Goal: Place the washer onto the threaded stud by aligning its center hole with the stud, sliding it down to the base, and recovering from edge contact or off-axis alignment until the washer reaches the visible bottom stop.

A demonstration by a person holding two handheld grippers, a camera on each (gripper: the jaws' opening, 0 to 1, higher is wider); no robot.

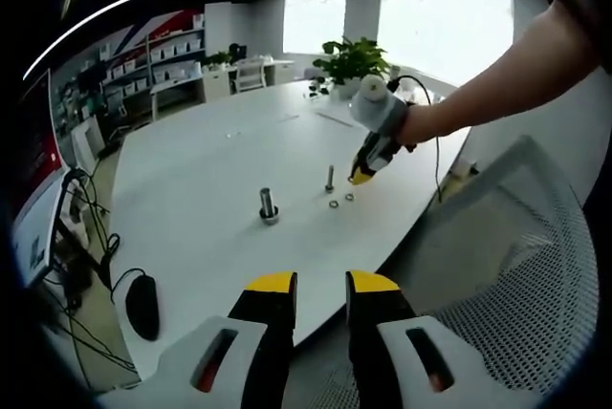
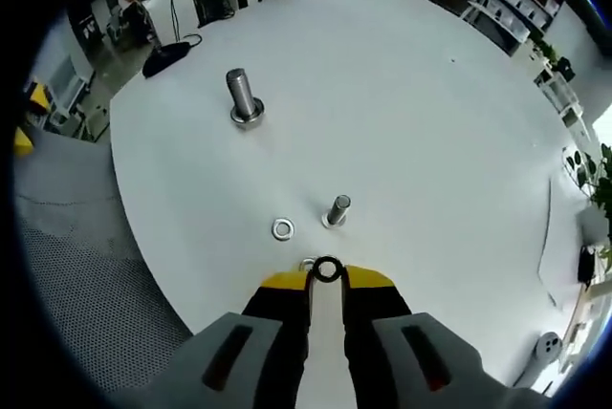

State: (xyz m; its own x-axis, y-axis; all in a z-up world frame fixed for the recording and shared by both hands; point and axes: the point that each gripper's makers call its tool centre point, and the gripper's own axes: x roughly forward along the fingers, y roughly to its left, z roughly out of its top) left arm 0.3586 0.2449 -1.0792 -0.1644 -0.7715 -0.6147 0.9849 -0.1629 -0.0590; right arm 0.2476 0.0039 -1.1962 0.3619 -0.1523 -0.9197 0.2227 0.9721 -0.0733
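One washer is pinched at the right gripper tips, stud just ahead. Held by its rim (a thin grip), it could twist and catch the stud's edge. Left gripper is spread, empty.

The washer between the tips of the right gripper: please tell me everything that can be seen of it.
The washer is a small dark ring with a round center hole, and it looks like metal. It sits pinched at the yellow tips of the right gripper, held above the white table. The small stud stands upright just beyond it, not touching. A second, shiny washer lies flat on the table beside that stud. The left gripper view shows it too small to judge.
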